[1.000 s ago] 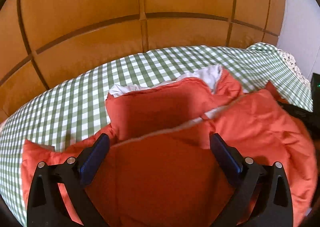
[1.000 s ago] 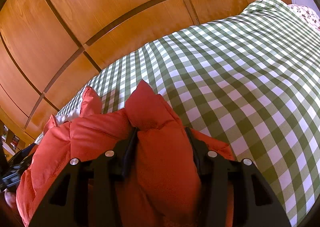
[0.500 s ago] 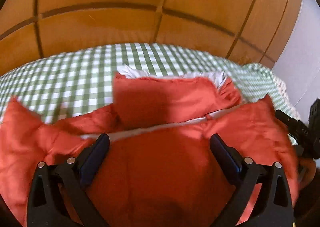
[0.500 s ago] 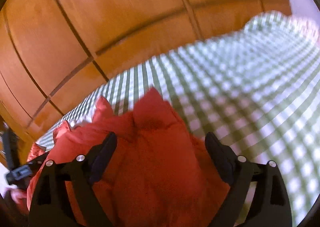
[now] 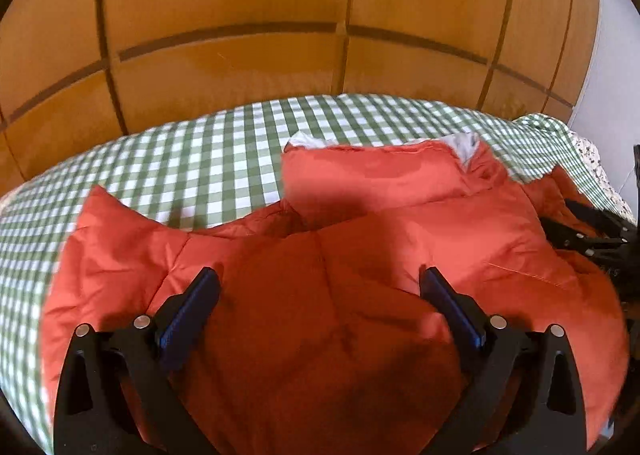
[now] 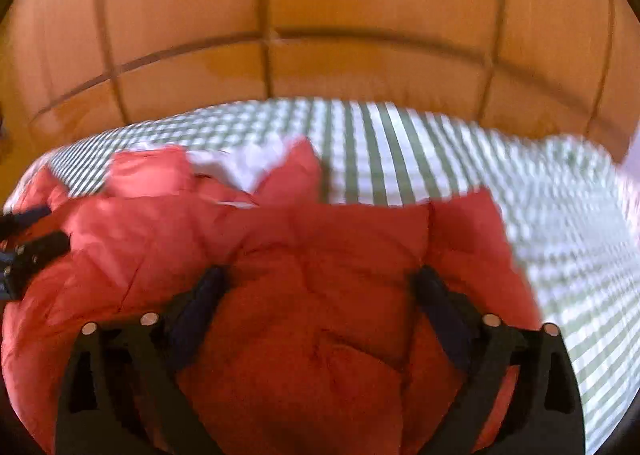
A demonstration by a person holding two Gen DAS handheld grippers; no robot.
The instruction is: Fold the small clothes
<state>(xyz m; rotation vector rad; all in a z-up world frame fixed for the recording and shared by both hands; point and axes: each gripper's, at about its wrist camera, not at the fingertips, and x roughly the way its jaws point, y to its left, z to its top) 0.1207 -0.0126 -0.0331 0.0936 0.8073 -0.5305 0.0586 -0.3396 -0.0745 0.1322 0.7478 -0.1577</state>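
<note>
While the big wood wall (image 5: 240, 15) stands behind it, the bed (image 5: 200, 175) with its green and white check sheet fills the middle. The orange jacket (image 5: 360, 255) lies puffy on the sheet, partly folded, with a bit of white lining (image 5: 464, 145) showing at the far edge. The left gripper (image 5: 320, 295) hangs just over the jacket with its jaws wide and nothing pinched. The right gripper (image 6: 320, 291) is over the jacket too, in a blurry view; its jaws are opening and the pads do not squeeze the cloth.
</note>
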